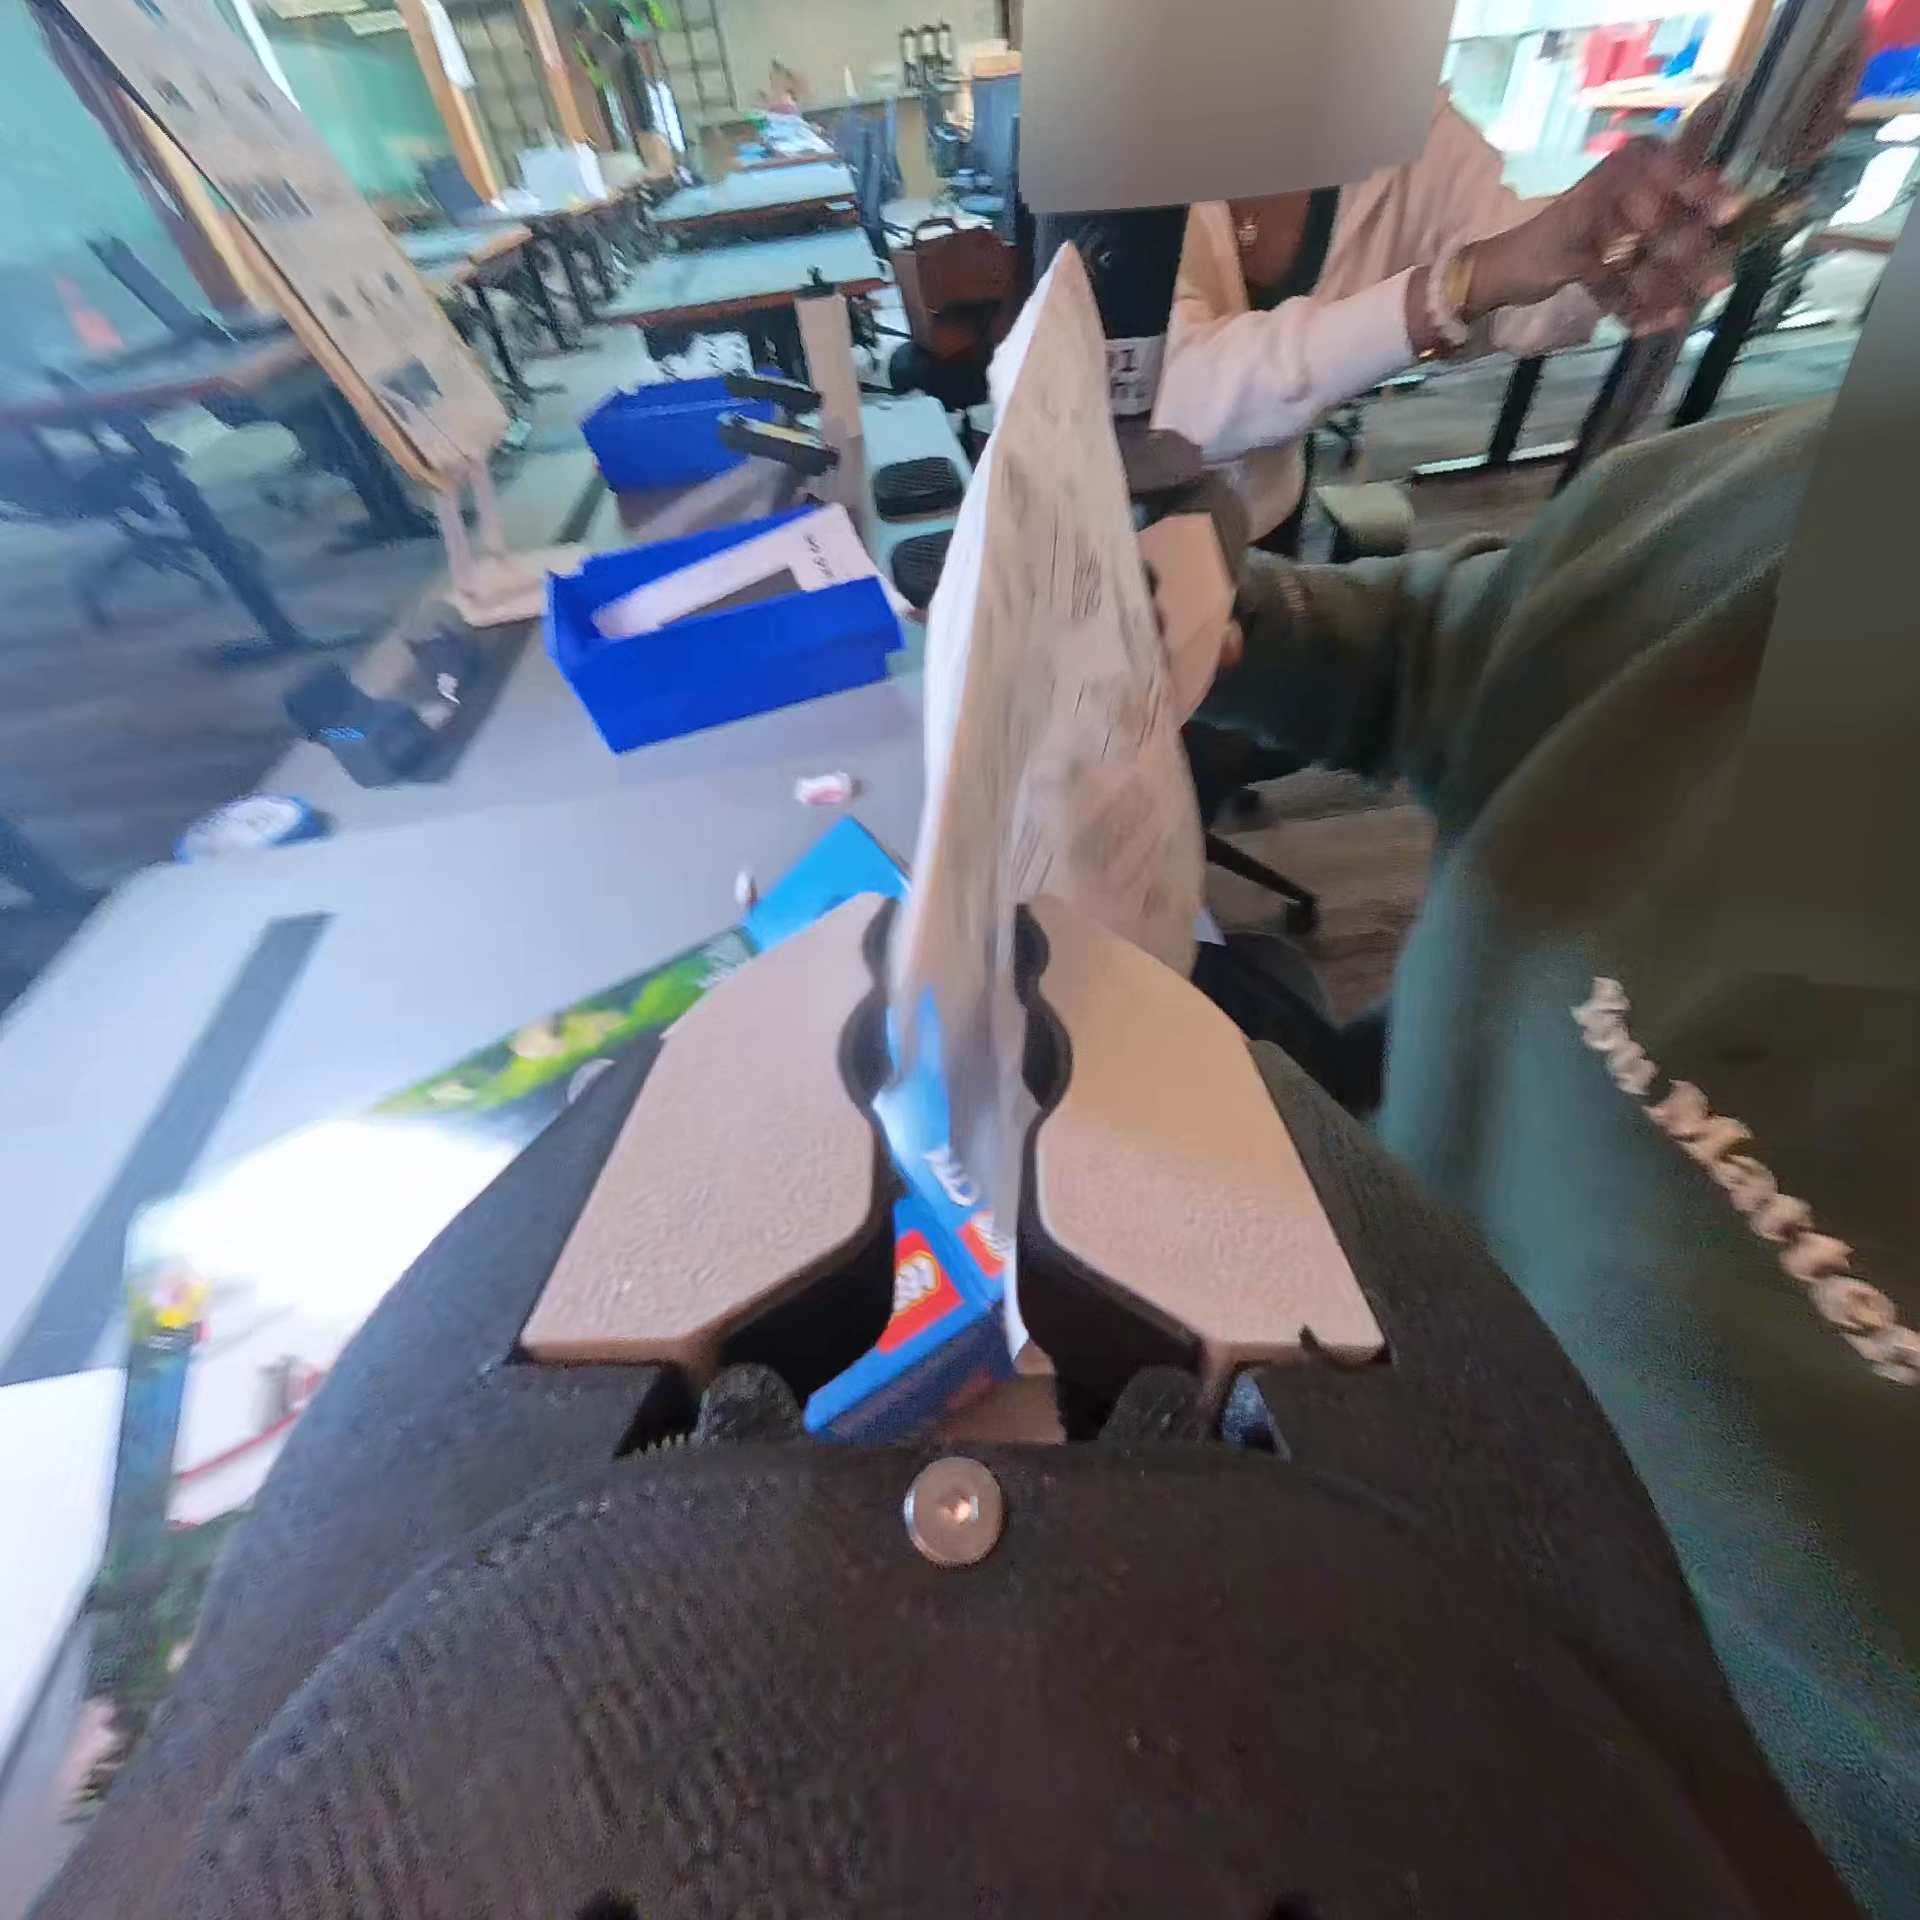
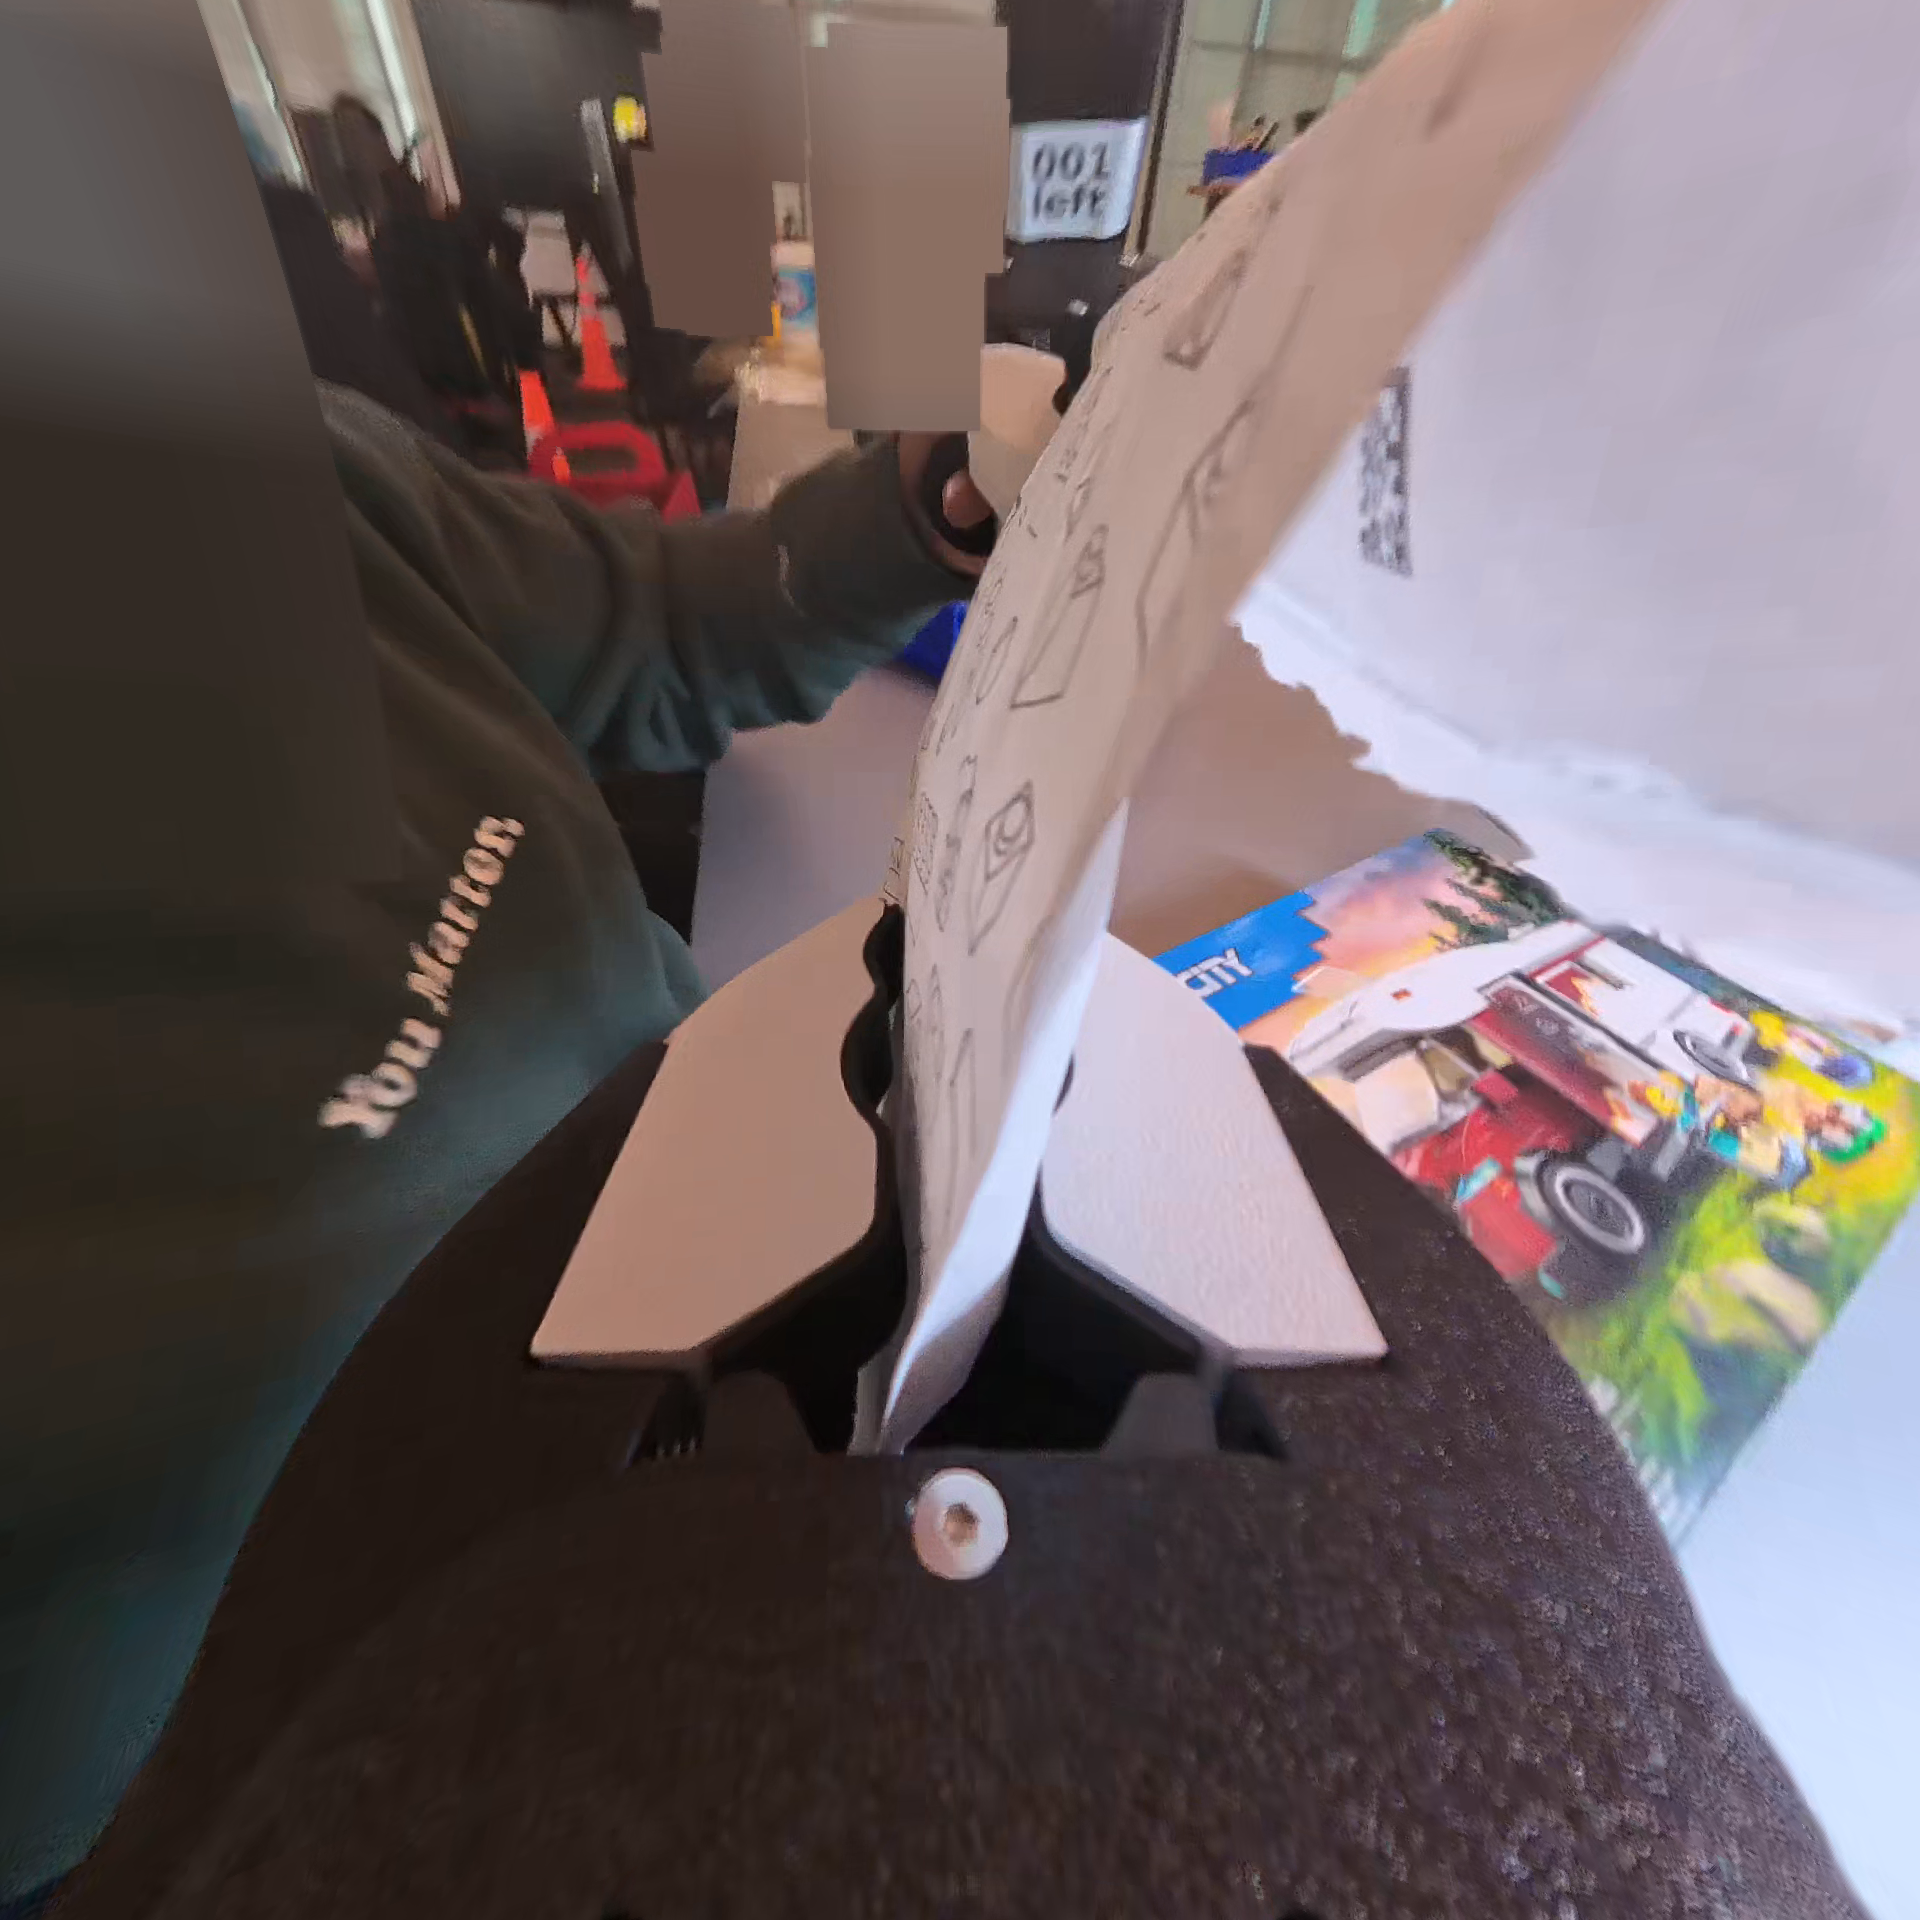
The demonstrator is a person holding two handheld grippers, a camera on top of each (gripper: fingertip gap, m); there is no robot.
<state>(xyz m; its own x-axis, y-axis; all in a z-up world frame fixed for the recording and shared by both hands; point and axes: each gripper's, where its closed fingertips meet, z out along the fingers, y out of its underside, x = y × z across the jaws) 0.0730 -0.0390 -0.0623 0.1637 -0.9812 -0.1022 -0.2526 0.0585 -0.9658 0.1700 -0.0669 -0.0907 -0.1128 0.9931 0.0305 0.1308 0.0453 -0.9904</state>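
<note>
Both grippers, left and right, clenched on a white printed paper bag, raised above the counter's colourful toy box.

Between my tan fingers with black wavy pads stands a white paper bag printed with grey line drawings. Beneath the bag lies a box, blue at its corner, pictured with a red-and-white truck on green grass. Beyond the bag sit two bright blue bins on my grey table.
</note>
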